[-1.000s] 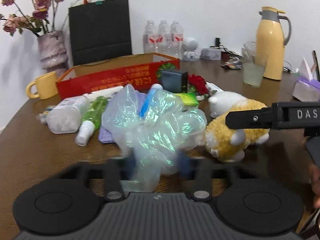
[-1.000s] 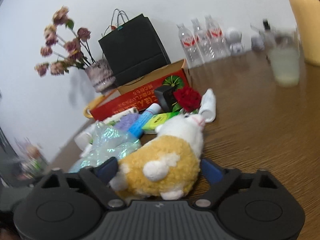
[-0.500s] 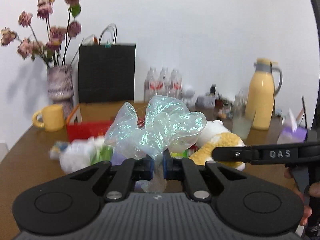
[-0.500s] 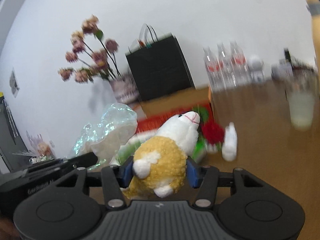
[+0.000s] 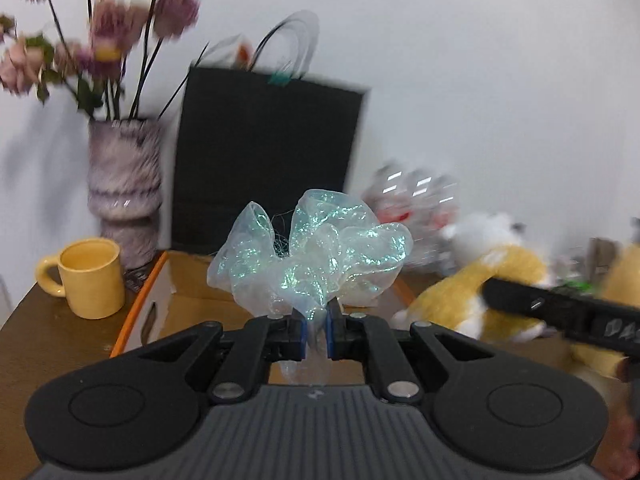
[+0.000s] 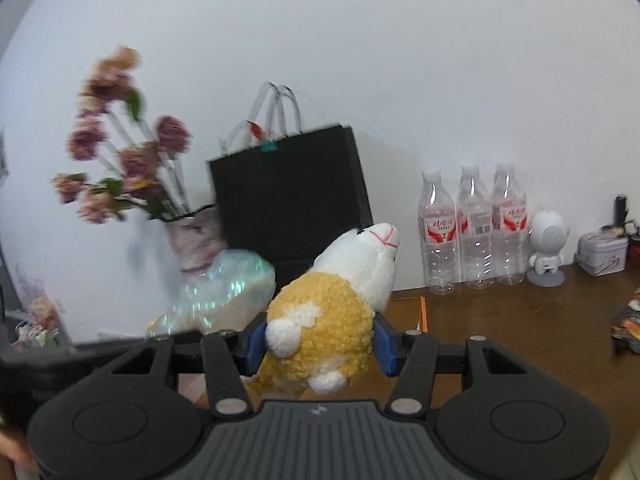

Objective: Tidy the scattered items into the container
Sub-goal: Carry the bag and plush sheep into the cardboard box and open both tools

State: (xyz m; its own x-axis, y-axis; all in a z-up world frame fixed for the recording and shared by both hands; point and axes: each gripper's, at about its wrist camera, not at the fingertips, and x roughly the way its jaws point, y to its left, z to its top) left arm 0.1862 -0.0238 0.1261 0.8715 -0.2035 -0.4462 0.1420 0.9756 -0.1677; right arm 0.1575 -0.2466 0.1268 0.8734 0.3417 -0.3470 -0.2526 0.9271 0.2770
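Tongs on the left (image 5: 316,334) pinch a crinkled iridescent wrap (image 5: 316,256) at centre frame above the cardboard box (image 5: 192,292); right tongs (image 6: 318,340) clamp the plush toy (image 6: 328,320). Black bag (image 5: 264,160), vase (image 5: 124,184) and mug (image 5: 94,278) stand behind.

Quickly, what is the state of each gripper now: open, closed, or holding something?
Left gripper: closed on the iridescent plastic wrap.
Right gripper: closed on the plush toy, pads pressing its yellow body.
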